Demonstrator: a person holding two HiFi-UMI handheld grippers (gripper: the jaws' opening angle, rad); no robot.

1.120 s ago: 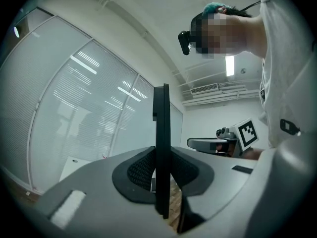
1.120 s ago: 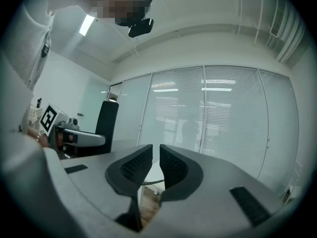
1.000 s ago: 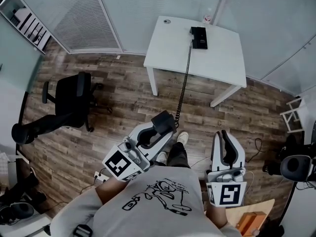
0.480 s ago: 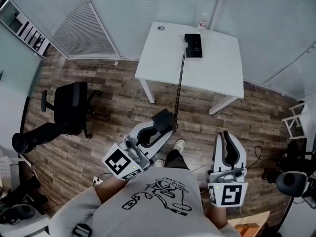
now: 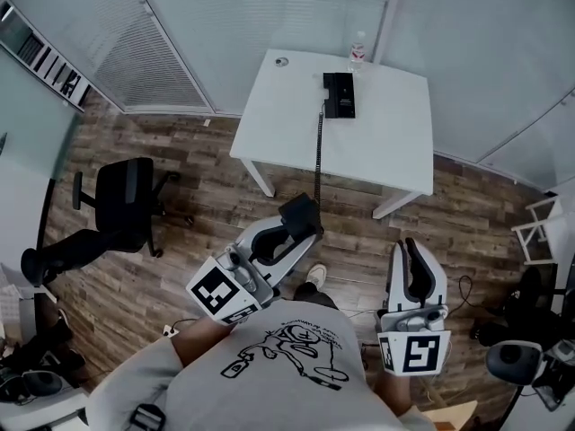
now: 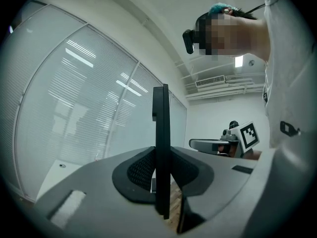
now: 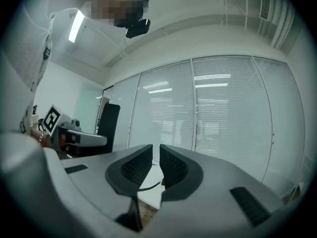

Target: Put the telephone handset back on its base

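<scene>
From the head view, the base sits at the far side of the white bench, beside a bottle. Its coiled cord runs out to the handset at the tip of the left claw, well short of the bench.

The left gripper view alone shows the grip: the pads are clamped on the handset, which is edge-on, its long axis running up the picture across the jaws.

In the right gripper view, the right claw is narrowed to a slit and empty.

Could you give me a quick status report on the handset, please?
Left hand-held gripper shut on handset; right hand-held gripper shut, empty. Base on table ahead, cord attached. No obstacle seen between.
</scene>
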